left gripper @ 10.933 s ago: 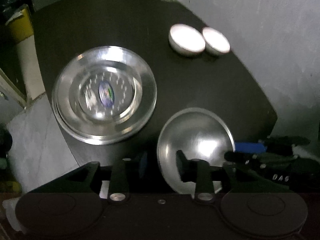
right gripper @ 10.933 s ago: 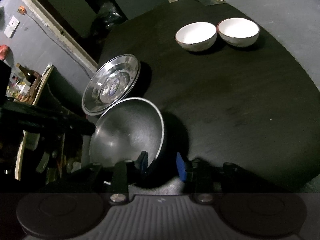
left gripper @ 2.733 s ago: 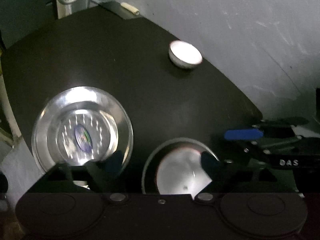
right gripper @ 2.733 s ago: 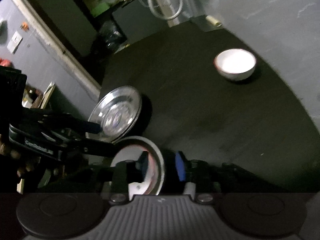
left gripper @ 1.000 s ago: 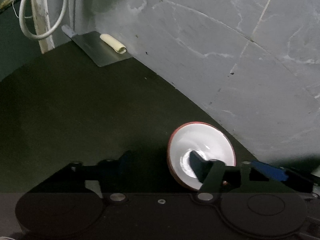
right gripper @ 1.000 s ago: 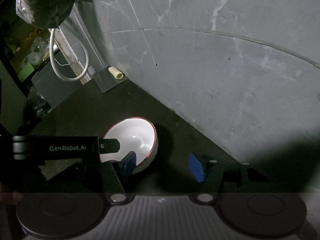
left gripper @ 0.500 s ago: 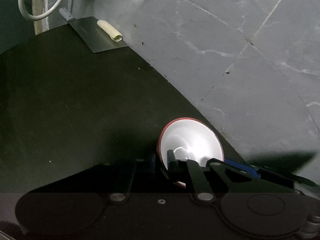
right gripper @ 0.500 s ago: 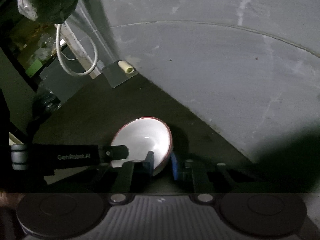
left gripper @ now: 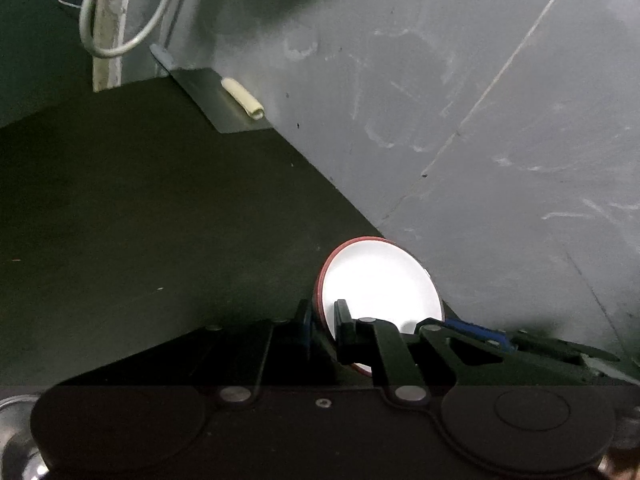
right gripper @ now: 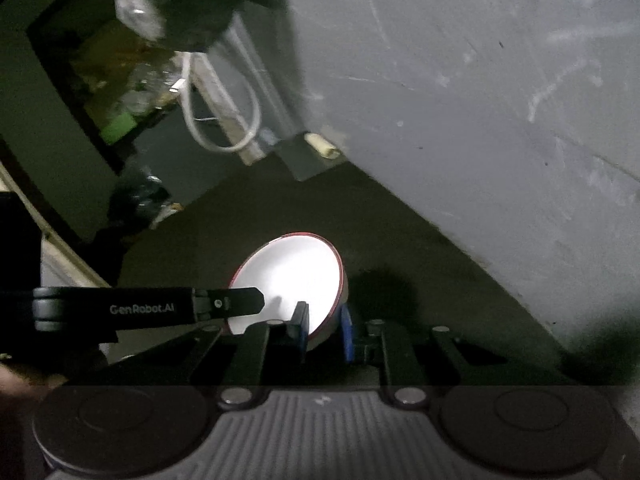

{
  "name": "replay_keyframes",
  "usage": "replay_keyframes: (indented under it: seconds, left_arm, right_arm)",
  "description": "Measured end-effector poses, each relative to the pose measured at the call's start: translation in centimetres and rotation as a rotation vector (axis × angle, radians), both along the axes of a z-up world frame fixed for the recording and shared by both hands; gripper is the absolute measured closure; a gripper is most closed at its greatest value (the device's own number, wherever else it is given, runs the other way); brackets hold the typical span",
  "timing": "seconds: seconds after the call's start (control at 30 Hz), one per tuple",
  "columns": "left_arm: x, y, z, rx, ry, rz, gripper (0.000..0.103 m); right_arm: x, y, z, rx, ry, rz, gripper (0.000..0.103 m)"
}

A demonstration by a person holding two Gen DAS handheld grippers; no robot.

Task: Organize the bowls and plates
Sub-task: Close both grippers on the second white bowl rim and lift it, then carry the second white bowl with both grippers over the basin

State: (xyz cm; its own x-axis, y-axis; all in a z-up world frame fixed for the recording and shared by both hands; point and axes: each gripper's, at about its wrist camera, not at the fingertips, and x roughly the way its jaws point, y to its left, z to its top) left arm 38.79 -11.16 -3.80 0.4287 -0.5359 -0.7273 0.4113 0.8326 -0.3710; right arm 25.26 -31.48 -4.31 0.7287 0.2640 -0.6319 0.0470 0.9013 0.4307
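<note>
Domestic back room or storage corner, dimly lit; a dark round surface (left gripper: pixel 160 240) stands against a bare grey plastered wall (left gripper: pixel 460 100) marked with scratches and seams; a looped white cable (left gripper: pixel 120 20) hangs beside a rough pillar; a flat metal sheet (left gripper: pixel 216 100) carries a pale rolled scrap (left gripper: pixel 244 98); a cluttered alcove (right gripper: pixel 120 92) holds mixed household goods; a white red-rimmed bowl (right gripper: pixel 292 276) suggests home use.

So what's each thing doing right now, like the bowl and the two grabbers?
white bowl: tipped, gripped at two spots on its rim.
left gripper: fingers shut on the bowl's rim.
right gripper: fingers shut on the bowl's rim.
white cable: hanging in a loop by the wall.
metal sheet: lying flat, a small cream roll on it.
</note>
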Motion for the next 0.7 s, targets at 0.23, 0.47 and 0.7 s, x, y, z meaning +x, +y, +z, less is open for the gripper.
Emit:
replay_keyframes:
  seconds: [0.23, 0.47, 0.7]
  left_arm:
    - [-3.3, 3.3, 2.6, -0.017, -0.05, -0.012, 0.092]
    - [-7.3, 6.4, 3.4, -0.034, -0.064, -0.016, 0.092]
    - [-10.6, 8.8, 3.3, -0.041, -0.04, -0.019, 0.091]
  right_arm:
    - [-2.8, 2.0, 2.4, 0.024, -0.033, 0.077, 0.084]
    - [-6.1, 3.8, 3.4, 0.059, -0.039, 0.139, 0.084]
    - [-9.0, 5.5, 3.6, 0.044, -0.005, 0.207, 0.084]
